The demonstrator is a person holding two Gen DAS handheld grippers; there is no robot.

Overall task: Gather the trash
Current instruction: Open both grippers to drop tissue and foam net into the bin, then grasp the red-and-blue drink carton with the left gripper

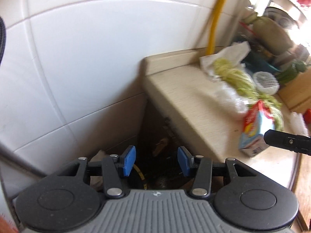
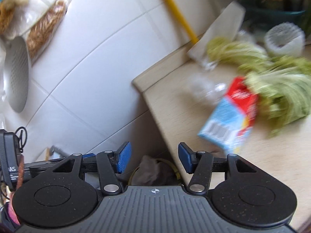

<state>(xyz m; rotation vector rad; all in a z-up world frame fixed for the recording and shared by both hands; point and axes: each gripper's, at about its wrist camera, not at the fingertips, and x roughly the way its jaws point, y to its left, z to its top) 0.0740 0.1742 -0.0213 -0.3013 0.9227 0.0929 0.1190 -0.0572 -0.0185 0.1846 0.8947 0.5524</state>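
My left wrist view looks steeply down the gap beside the counter (image 1: 186,104); my right sits close alongside. Both share tiled wall (image 1: 77,58), carton (image 2: 231,116), greens (image 2: 279,97).

- Left gripper (image 1: 156,159): jaws parted, blue pads (image 1: 129,160) well apart, nothing between them; pointed steeply down.
- Right gripper (image 2: 152,160): jaws parted a little wider, blue pads (image 2: 123,159) bare, nothing gripped; tilted down.
- In the left wrist view, at the right edge, a black finger, probably of the right gripper (image 1: 287,141); blurred.
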